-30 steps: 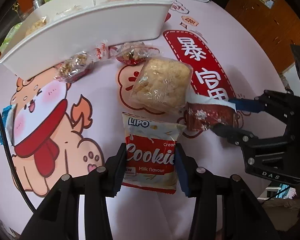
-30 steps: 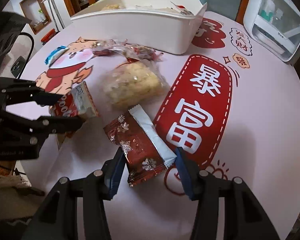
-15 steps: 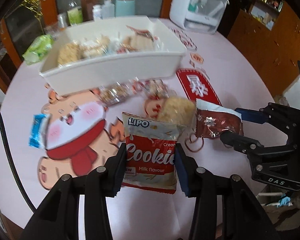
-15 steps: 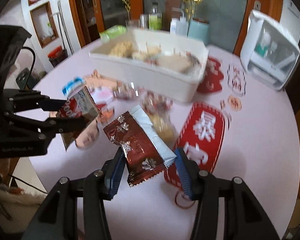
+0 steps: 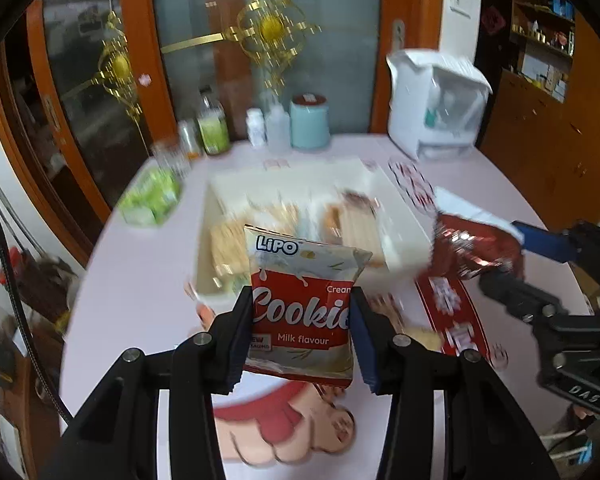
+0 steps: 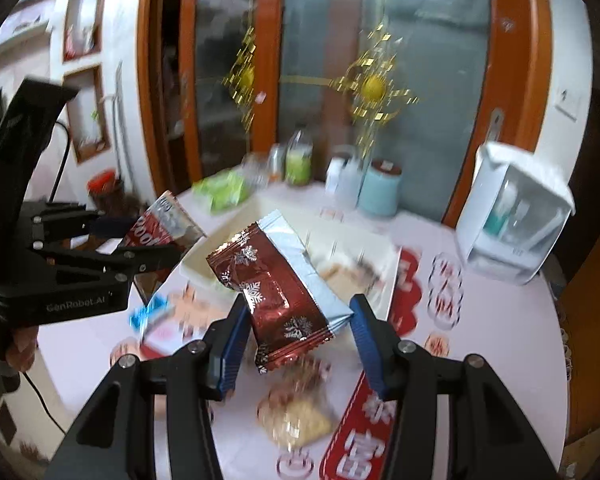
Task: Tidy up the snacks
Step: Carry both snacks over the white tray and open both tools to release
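Note:
My left gripper (image 5: 300, 320) is shut on a red and white Lipo cookie packet (image 5: 304, 300) and holds it in the air above the table, in front of the white snack tray (image 5: 392, 216). My right gripper (image 6: 296, 332) is shut on a dark red snowflake packet with a silver end (image 6: 276, 284), also raised above the table. The right gripper and its packet (image 5: 472, 248) show at the right of the left wrist view. The left gripper with the cookie packet (image 6: 160, 228) shows at the left of the right wrist view. The tray (image 6: 392, 280) holds several wrapped snacks.
A clear packet of pale crackers (image 6: 300, 416) and a blue packet (image 6: 148, 312) lie on the pink printed tablecloth (image 5: 140, 280). A white appliance (image 5: 436, 108), bottles (image 5: 212, 128), a teal canister (image 5: 310, 122) and a green pack (image 5: 148, 200) stand at the far edge.
Both grippers have risen well above the table with their packets and tilted up towards the tray. The tray now appears lower and closer in both views.

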